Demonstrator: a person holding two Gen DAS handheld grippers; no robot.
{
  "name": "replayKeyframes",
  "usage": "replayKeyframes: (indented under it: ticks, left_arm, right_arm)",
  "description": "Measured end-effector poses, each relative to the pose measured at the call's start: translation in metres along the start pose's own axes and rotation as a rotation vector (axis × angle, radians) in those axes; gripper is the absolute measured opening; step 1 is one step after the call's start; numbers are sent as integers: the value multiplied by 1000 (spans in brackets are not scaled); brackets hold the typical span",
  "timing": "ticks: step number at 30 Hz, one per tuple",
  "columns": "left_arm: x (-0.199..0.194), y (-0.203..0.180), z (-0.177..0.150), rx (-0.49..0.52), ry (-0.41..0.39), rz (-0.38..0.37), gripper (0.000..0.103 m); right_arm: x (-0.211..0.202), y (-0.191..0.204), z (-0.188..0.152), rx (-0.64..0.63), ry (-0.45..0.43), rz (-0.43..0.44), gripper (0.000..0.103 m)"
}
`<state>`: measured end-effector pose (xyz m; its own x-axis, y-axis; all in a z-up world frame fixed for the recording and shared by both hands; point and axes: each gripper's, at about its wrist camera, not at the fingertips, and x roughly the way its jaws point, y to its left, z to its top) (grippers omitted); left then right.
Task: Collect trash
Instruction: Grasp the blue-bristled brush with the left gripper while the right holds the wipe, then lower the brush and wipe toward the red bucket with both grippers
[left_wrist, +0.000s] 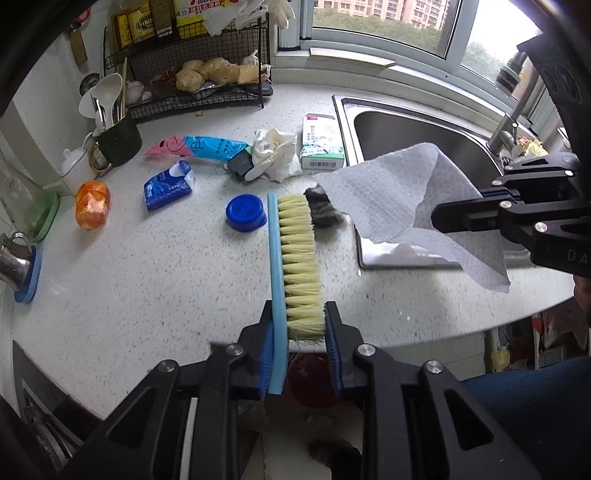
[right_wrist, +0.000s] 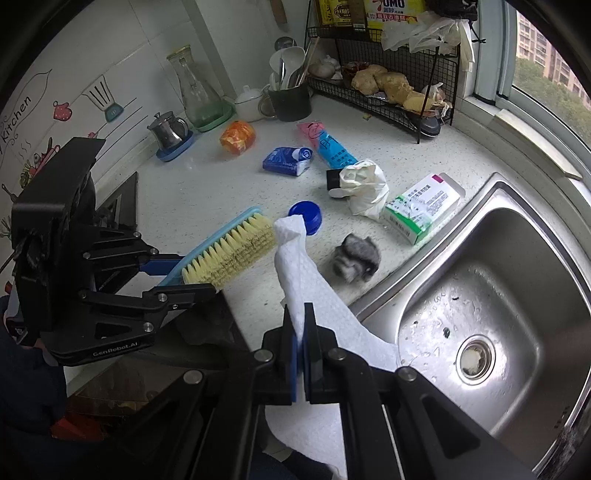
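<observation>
My left gripper (left_wrist: 300, 314) is shut on a blue scrub brush (left_wrist: 295, 258) with pale bristles, held above the speckled counter (left_wrist: 147, 288); the same brush (right_wrist: 229, 247) shows in the right wrist view. My right gripper (right_wrist: 300, 314) is shut on a white paper towel (right_wrist: 295, 266), which hangs over the counter edge by the sink; the left wrist view shows that towel (left_wrist: 388, 192) too. On the counter lie a grey fuzzy clump (right_wrist: 356, 258), a blue lid (right_wrist: 308, 216), a crumpled white bag (right_wrist: 364, 186), a green-white box (right_wrist: 424, 206), a blue tissue pack (right_wrist: 286, 160), a pink-blue packet (right_wrist: 328, 146) and an orange wrapper (right_wrist: 238, 137).
A steel sink (right_wrist: 517, 295) fills the right side, its tap (left_wrist: 517, 110) by the window. A black wire rack (right_wrist: 388, 85) with ginger stands at the back. A utensil cup (right_wrist: 290, 99), glass flask (right_wrist: 192, 92) and metal pot (right_wrist: 168, 129) line the wall.
</observation>
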<state>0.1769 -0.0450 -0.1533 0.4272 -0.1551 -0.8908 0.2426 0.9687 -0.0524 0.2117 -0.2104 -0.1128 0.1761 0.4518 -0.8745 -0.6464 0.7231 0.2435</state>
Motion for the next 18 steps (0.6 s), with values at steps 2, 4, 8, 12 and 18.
replayKeyframes:
  ticks: [2, 4, 8, 12, 18]
  left_arm:
    - [-8, -1, -12, 8, -5, -13, 23]
    - [-17, -2, -25, 24, -11, -20, 23]
    - [-34, -5, -53, 53, -22, -36, 23]
    - [-42, -5, -80, 64, -20, -53, 23]
    - [-39, -9, -119, 100, 17, -69, 23]
  right_arm:
    - [-2, 13, -8, 18, -9, -11, 2]
    - [-5, 27, -17, 37, -20, -21, 2]
    - [-8, 56, -40, 84, -41, -37, 2]
    - [-8, 82, -64, 129, -58, -61, 2]
    - [1, 100, -93, 183, -36, -73, 2]
